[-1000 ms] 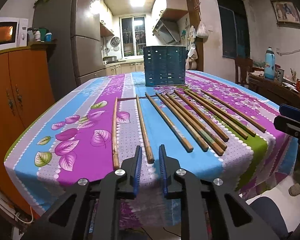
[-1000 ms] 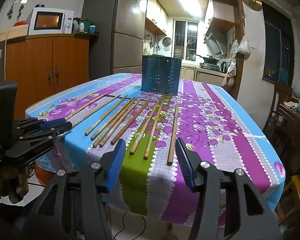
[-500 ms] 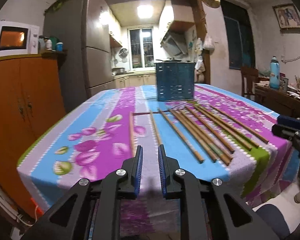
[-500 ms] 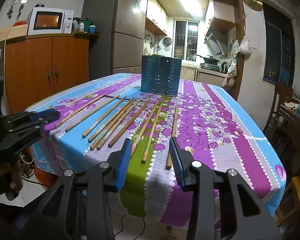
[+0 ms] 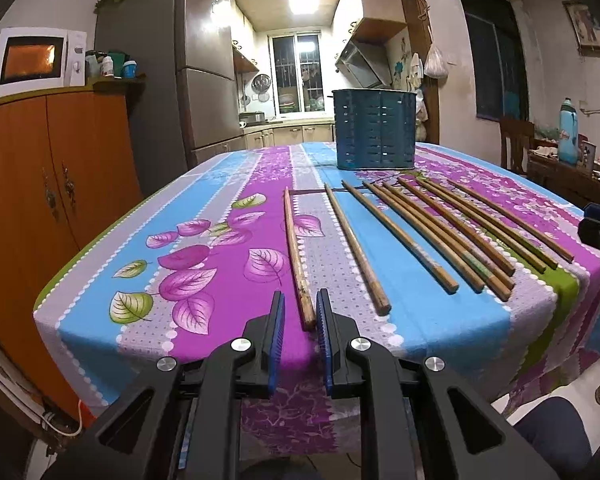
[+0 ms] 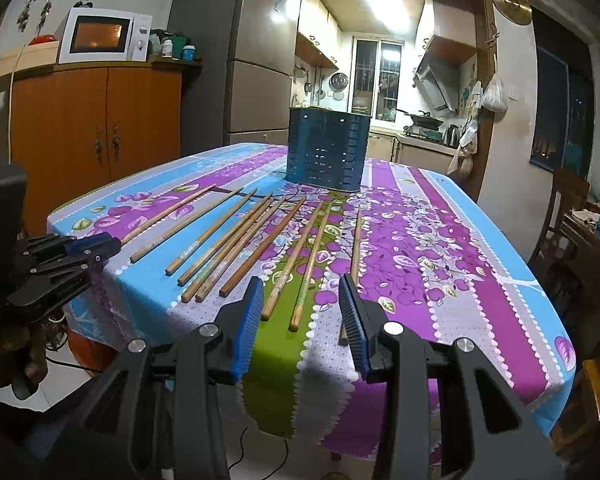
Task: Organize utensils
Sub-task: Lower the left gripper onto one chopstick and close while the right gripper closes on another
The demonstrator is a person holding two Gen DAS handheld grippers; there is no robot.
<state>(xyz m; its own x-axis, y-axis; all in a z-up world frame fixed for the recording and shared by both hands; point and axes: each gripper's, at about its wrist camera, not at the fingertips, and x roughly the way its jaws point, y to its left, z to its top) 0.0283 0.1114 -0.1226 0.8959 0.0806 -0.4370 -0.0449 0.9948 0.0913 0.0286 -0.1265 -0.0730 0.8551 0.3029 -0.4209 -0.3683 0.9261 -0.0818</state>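
Table (image 5: 204,292) under a striped floral cloth, blue, purple, grey and green. Ten wooden chopsticks lie fanned across the near half, thick ends toward the near edge, tips converging on the dark blue perforated utensil holder (image 5: 374,128) standing upright near the far edge at centre. Holder interior not visible from either view; contents cannot be told.

Left gripper (image 5: 300,316) at the near edge toward the left side. Fingers narrowly parted, blue pads either side of the thick end of the leftmost chopstick (image 5: 296,252); a gap shows on the left pad's side, so no pinch yet. Next chopstick (image 5: 356,248) lies just beside to the right, apart from it.

Right gripper (image 6: 302,300) at the near edge toward the right side, fingers spread wide. Two chopsticks (image 6: 300,264) lie in the gap between its pads, over the green stripe; the rightmost chopstick (image 6: 354,248) runs behind the right pad. Nothing gripped.

Nothing stands between the chopsticks and the holder.

Around: orange wooden cabinet (image 5: 56,168) left of the table, white microwave (image 6: 100,36) on top with small jars beside it; tall grey fridge (image 5: 204,76); kitchen doorway behind with window and range hood. Blue bottle (image 5: 568,132) on a side table at right. Bottle label unreadable; no other legible writing.
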